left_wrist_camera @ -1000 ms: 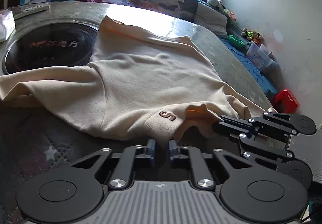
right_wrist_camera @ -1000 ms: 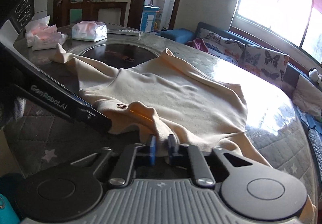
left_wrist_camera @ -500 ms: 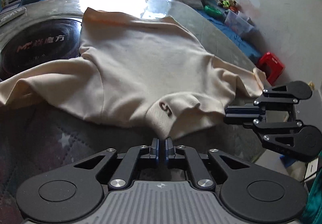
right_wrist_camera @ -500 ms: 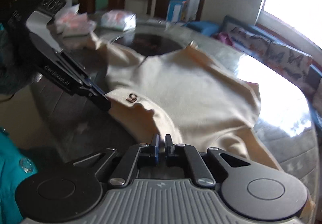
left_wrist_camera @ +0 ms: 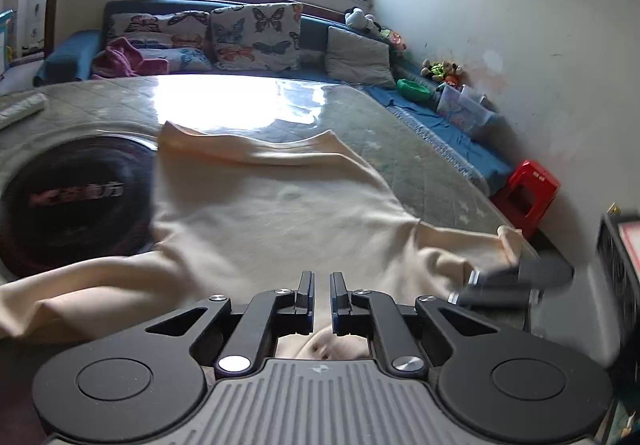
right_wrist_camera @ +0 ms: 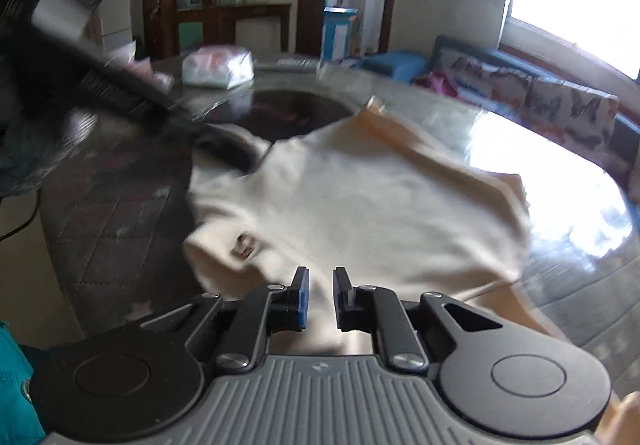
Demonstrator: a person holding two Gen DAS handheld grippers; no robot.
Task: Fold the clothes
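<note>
On the round table [left_wrist_camera: 420,149], the cream sweater [left_wrist_camera: 272,213] lies spread between parted, empty left gripper [left_wrist_camera: 321,285] and right gripper [right_wrist_camera: 321,281]; the turntable [left_wrist_camera: 76,201] at nine o'clock bears blurred, unreadable lettering.

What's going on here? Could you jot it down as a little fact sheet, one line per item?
Garment: cream sweater spread over the round table
Left gripper: fingers slightly apart, cloth showing between them; whether it grips is unclear
Right gripper: fingers slightly apart over the sweater's near edge; grip unclear
On the table: dark turntable, tissue pack
Behind: sofa with butterfly cushions, red stool
Fold: none visible yet
</note>
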